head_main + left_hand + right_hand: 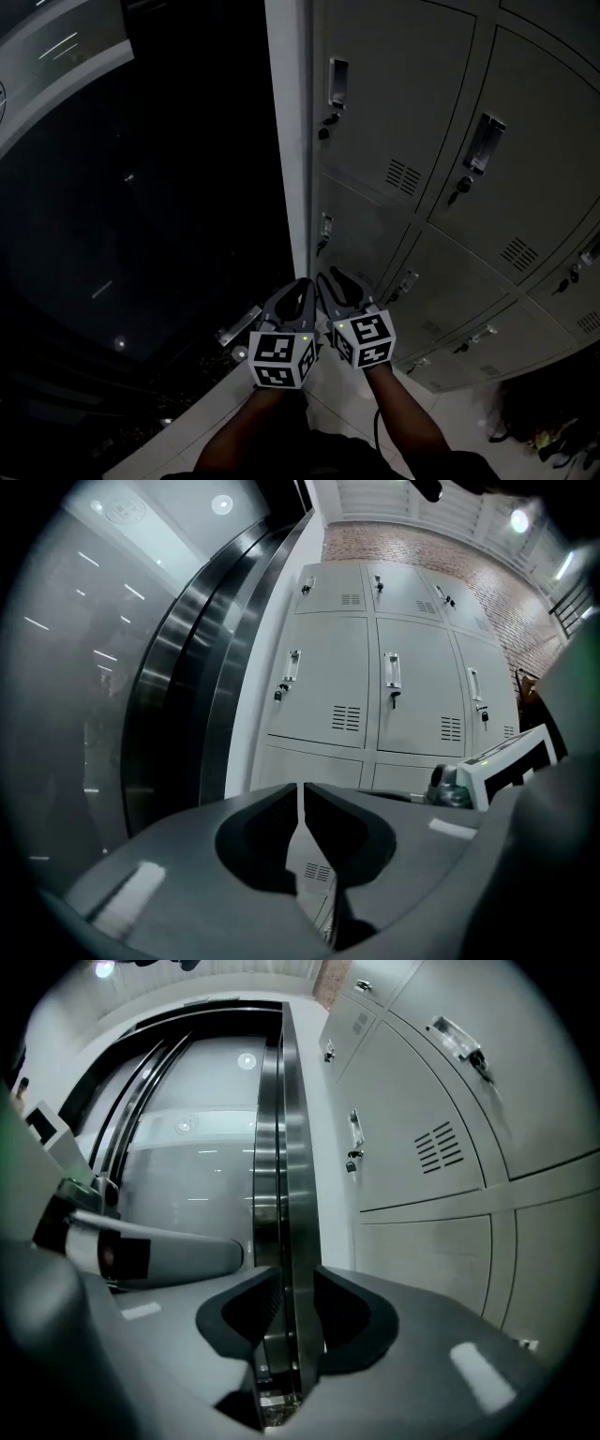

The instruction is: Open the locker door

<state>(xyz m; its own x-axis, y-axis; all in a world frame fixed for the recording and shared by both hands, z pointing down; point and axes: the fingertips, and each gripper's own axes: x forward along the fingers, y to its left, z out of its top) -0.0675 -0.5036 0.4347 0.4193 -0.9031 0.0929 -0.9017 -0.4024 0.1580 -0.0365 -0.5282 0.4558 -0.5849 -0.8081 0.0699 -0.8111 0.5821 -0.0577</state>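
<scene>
Two grippers hover side by side, level, just short of the locker bank (412, 122), where every grey door in view is shut. Your left gripper (305, 283) sits off the bank's left corner, its fingers pressed together at the tips, gripping nothing. Your right gripper (335, 277), just beside it and nearer the bank, has its fingers slightly spread, with only open air between them. The locker door (366, 234) closest to that gripper lies flush in the bank's leftmost column, its handle (325, 229) at the door's left edge and apart from both grippers. Slotted vents (403, 175) mark the door above it. What look like keys (325, 124) hang in the locks, though the dim light makes that hard to confirm. A white post (286, 141) borders the bank's left side. Left of that runs a dark glass wall (141, 206).
</scene>
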